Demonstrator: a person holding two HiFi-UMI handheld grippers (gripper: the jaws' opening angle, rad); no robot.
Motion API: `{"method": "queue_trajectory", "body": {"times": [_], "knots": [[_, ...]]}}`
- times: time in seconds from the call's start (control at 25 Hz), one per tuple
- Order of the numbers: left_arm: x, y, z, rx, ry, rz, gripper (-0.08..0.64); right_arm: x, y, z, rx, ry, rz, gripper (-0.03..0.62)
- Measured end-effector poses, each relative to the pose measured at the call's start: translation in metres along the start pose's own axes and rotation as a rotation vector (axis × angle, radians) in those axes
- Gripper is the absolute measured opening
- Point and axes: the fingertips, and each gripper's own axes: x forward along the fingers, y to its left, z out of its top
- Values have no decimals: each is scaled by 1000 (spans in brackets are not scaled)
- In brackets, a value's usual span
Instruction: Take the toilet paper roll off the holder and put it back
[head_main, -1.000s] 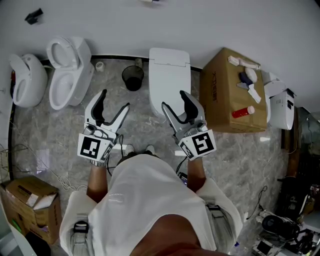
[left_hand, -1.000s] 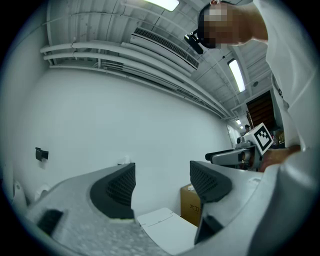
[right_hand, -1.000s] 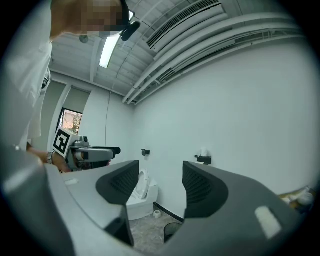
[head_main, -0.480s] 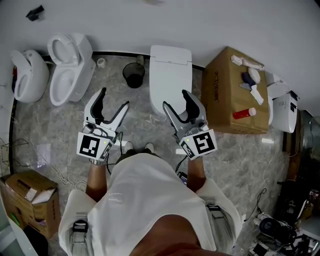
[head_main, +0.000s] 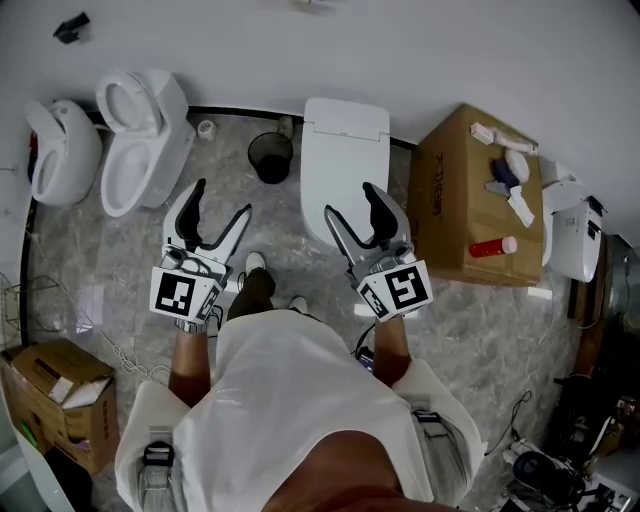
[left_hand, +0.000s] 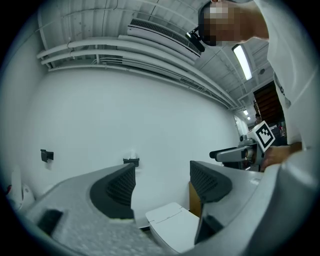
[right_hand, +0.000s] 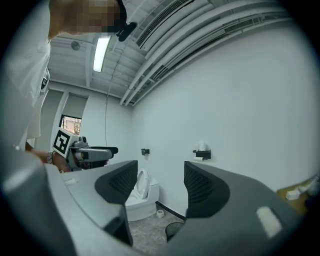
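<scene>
A black toilet paper holder (right_hand: 201, 154) is fixed high on the white wall, far ahead of both grippers. A white roll (right_hand: 198, 158) hangs under it and something white stands on top. The left gripper view shows the same holder (left_hand: 131, 160), small and distant. In the head view only its edge (head_main: 308, 3) peeks in at the top. My left gripper (head_main: 220, 198) and right gripper (head_main: 350, 200) are held out side by side at waist height. Both are open with nothing between their jaws.
A closed white toilet (head_main: 343, 150) stands straight ahead, with a black bin (head_main: 269, 157) to its left. An open toilet (head_main: 135, 125) and a small roll on the floor (head_main: 205, 128) are at the left. A cardboard box (head_main: 470, 200) with bottles on it is at the right.
The person has stepped a little forward, one foot now ahead. Both grippers stay open and level, and the holder sits slightly larger in the gripper views.
</scene>
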Motion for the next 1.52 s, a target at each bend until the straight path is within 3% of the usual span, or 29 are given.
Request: {"method": "queue_trajectory", "body": {"times": [0.16, 0.36, 0.6, 0.76, 0.96, 1.16, 1.52], "knots": [[36, 47, -11, -13, -17, -3, 331, 51, -15, -10, -9, 26, 2, 293], [112, 126, -32, -43, -28, -67, 341, 144, -54, -18, -23, 50, -53, 302], [216, 248, -26, -58, -40, -139, 354, 281, -109, 3, -38, 59, -131, 318], [271, 298, -11, -57, -51, -163, 360, 340, -139, 16, -41, 54, -159, 327], [318, 330, -13, -43, -40, -186, 365, 386, -172, 17, -42, 70, -171, 330], [356, 346, -17, -43, -32, -140, 365, 414, -212, 17, -50, 73, -145, 330], [419, 344, -30, -69, 6, -118, 365, 449, -285, 7, -48, 106, -136, 331]]}}
